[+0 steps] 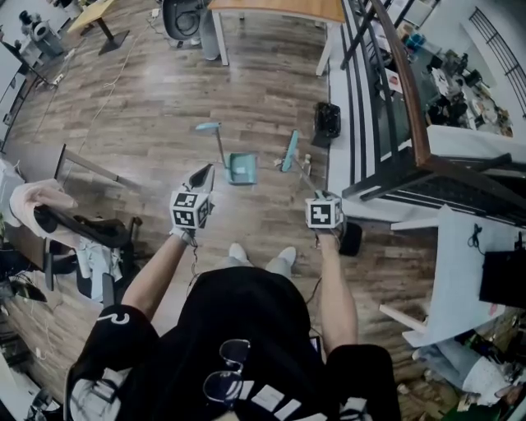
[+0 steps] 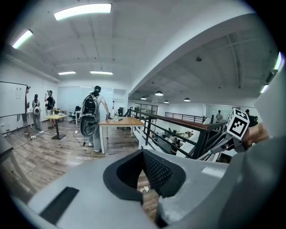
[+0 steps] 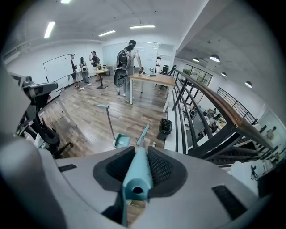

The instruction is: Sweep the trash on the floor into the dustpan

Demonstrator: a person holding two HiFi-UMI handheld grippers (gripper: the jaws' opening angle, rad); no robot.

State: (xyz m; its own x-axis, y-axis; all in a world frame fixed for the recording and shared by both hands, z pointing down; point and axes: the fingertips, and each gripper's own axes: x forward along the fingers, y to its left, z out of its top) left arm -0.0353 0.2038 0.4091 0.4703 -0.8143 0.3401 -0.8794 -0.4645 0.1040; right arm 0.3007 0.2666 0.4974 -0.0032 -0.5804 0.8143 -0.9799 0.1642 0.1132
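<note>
Stands on a wood floor (image 1: 148,99) with one gripper in each hand, both held out in front of the body. Pinches the teal broom (image 1: 289,153) with the right gripper (image 1: 315,194): jaws pressed on the upper end of the broom handle (image 3: 136,172) from both sides, pads touching it, as seen in the right gripper view. Points the brush head (image 3: 143,134) down at the floor, just right of the dustpan (image 1: 242,168). Carries nothing in the left gripper (image 1: 201,176): jaws brought together at the tips, only floor visible behind them. Leaves the teal dustpan standing alone on the floor, ahead of the two grippers and between them, apart from both, with the dustpan handle (image 1: 219,145) upright. Shows a few small pale scraps of trash (image 2: 143,189) on the floorboards, seen below the left gripper's jaws. Has a black bin (image 1: 327,121) beside the railing (image 1: 394,90) on the right, and farther ahead a wooden table (image 1: 275,8) with a person with a backpack (image 2: 91,116) next to it.
</note>
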